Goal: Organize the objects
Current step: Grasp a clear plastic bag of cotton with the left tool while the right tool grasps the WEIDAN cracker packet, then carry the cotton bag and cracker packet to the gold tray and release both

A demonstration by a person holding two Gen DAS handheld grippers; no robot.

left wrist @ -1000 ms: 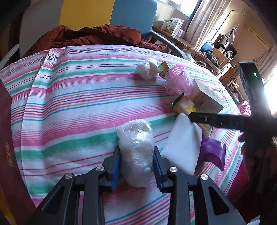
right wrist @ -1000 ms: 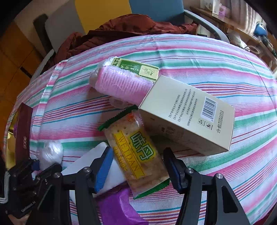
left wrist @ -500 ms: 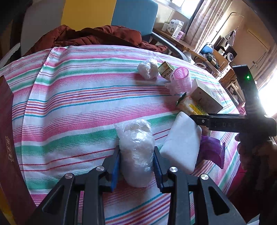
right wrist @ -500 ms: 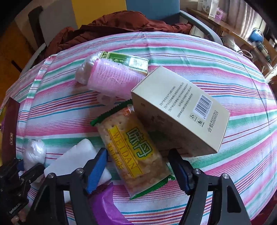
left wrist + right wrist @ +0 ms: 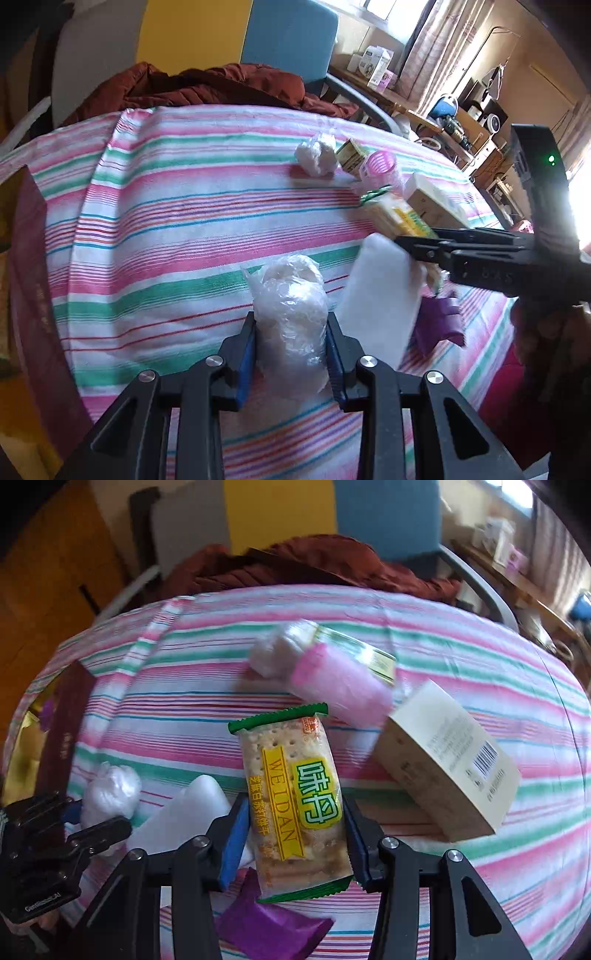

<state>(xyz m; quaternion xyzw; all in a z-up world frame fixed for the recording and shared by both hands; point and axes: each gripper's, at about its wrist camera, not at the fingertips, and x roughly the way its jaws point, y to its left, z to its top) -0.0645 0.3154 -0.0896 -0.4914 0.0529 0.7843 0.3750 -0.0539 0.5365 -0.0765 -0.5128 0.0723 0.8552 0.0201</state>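
Observation:
My left gripper [image 5: 291,350] is shut on a clear plastic bag of white stuff [image 5: 290,314] resting on the striped cloth [image 5: 166,221]. My right gripper [image 5: 295,834] is shut on a yellow-and-green cracker packet [image 5: 295,797] and holds it tilted off the cloth; it also shows in the left wrist view [image 5: 400,218]. A white block [image 5: 380,295] and a purple wrapper [image 5: 269,926] lie beside and under the packet. The left gripper appears in the right wrist view [image 5: 99,819].
A beige box [image 5: 447,764], a pink perforated cup [image 5: 340,686], a green-gold box [image 5: 362,655] and a second white plastic bag [image 5: 316,155] lie further back. A dark red book [image 5: 33,280] is at the left edge. A brown jacket [image 5: 214,85] lies on a chair behind.
My right gripper has closed on the cracker packet and lifted it, turning it upright in view. My left gripper has stayed shut on the plastic bag.

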